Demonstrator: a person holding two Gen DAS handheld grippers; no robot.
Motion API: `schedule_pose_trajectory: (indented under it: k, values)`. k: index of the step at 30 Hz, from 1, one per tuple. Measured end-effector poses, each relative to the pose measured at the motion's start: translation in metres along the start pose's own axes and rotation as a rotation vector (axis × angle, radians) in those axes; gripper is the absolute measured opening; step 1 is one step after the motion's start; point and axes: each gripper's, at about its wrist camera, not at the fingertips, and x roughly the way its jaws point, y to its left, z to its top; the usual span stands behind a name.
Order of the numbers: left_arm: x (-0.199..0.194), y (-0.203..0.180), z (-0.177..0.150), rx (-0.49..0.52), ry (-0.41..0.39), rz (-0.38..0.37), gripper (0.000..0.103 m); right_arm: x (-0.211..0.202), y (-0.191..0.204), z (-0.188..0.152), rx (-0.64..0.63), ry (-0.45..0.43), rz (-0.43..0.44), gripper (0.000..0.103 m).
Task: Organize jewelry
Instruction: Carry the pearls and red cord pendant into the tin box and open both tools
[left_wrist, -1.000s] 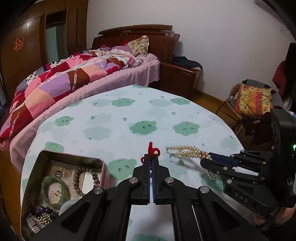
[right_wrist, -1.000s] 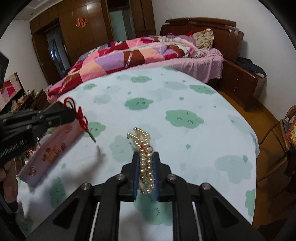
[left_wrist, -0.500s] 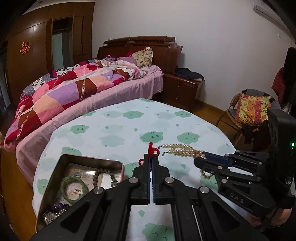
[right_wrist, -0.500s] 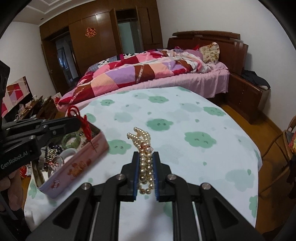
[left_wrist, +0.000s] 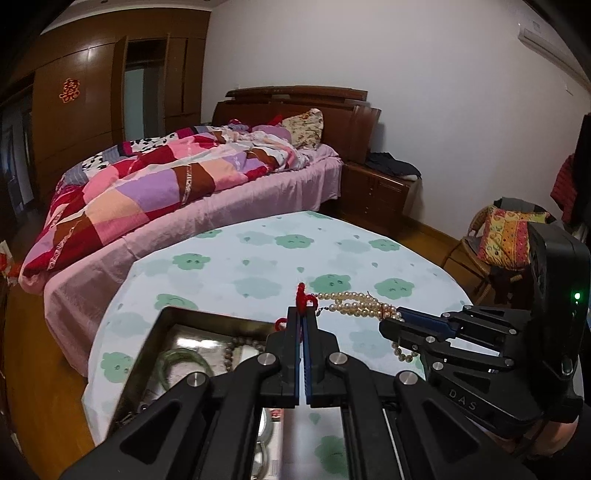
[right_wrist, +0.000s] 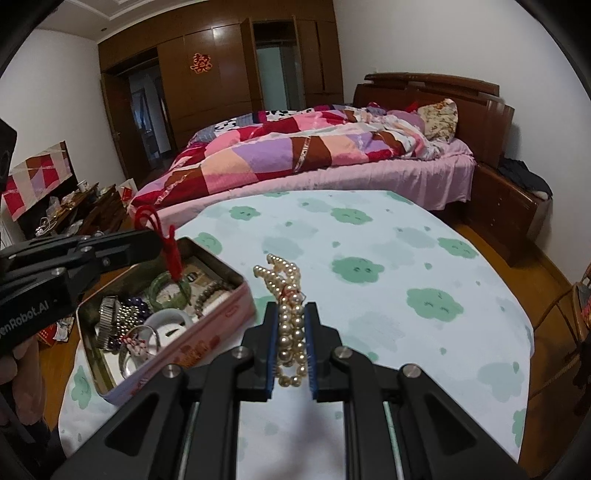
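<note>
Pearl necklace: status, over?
Right gripper shut on pearl necklace, clear of table. Left gripper shut on red cord. Tin open, nothing blocking.

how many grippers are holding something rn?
2. The left gripper is shut on the red cord, above the pink tin. The right gripper is shut on the pearl necklace, above the tablecloth.

A bed (left_wrist: 192, 192) with a patchwork quilt (right_wrist: 295, 155) stands beyond the table, its dark headboard (left_wrist: 295, 107) against the white wall (left_wrist: 406, 74). Brown wardrobes (right_wrist: 221, 74) fill the far left; the wooden floor (left_wrist: 37, 387) shows below.
</note>
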Motion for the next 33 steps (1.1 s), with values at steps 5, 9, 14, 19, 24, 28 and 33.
schedule_pose_trajectory:
  k: [5, 9, 14, 19, 24, 28, 33]
  values:
    - [-0.009, 0.017, 0.0, -0.029, -0.015, 0.021, 0.0, 0.002, 0.017, 0.006, -0.032, -0.002, 0.015, 0.016]
    - [-0.014, 0.034, -0.001, -0.056, -0.021, 0.043, 0.0, 0.004, 0.028, 0.011, -0.047, -0.005, 0.029, 0.016]
    - [-0.016, 0.051, -0.004, -0.086, -0.021, 0.068, 0.0, 0.007, 0.04, 0.015, -0.065, -0.01, 0.045, 0.016]
    - [-0.013, 0.065, -0.007, -0.105, -0.012, 0.094, 0.0, 0.013, 0.048, 0.019, -0.068, -0.012, 0.066, 0.016]
    - [-0.007, 0.077, -0.011, -0.127, 0.0, 0.111, 0.0, 0.022, 0.057, 0.023, -0.08, -0.006, 0.08, 0.016]
    - [-0.003, 0.082, -0.014, -0.133, 0.011, 0.118, 0.0, 0.029, 0.066, 0.024, -0.099, 0.002, 0.087, 0.016]
    - [-0.001, 0.086, -0.016, -0.132, 0.018, 0.13, 0.0, 0.036, 0.077, 0.024, -0.121, 0.01, 0.091, 0.015]
